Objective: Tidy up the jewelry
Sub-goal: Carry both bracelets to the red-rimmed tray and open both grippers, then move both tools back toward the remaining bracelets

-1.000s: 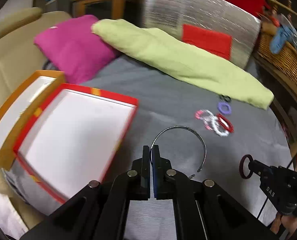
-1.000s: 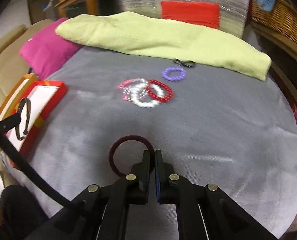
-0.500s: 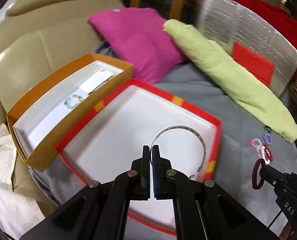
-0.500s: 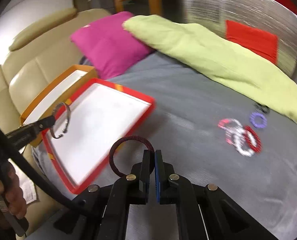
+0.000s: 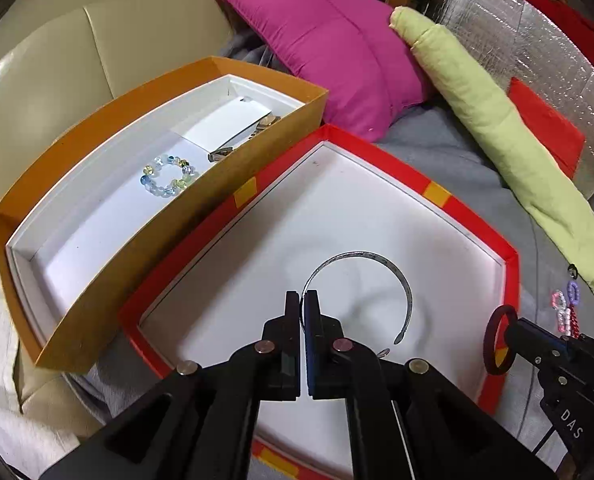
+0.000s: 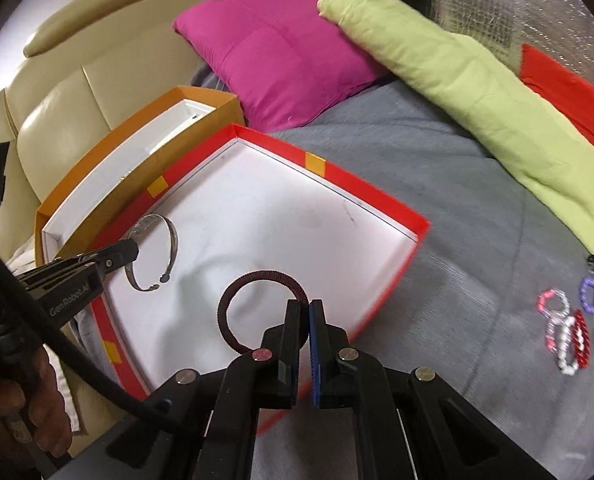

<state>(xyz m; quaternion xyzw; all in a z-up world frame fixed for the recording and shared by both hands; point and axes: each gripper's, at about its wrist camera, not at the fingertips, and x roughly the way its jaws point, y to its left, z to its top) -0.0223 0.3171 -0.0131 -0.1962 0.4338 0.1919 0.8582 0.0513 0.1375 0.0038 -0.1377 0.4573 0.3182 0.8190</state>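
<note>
Two handheld grippers hover over a shallow red box with a white floor, each carrying a bracelet. The left gripper is clamped on one end of a thin silver cuff bangle, an open C-shaped metal band held above the box's floor. It looks light, stiff and slick, so a pinch on its flat band, as here, seems the surest hold. The right gripper is closed on a dark maroon ribbed bangle, a full ring poised over the box's near side; it looks light and fairly rigid, its ridges likely giving grip. Just left of the red box sits an orange box containing a glass bead bracelet. To the right of the red box, on the grey cloth, lie several beaded bracelets in red, white, pink and purple.
</note>
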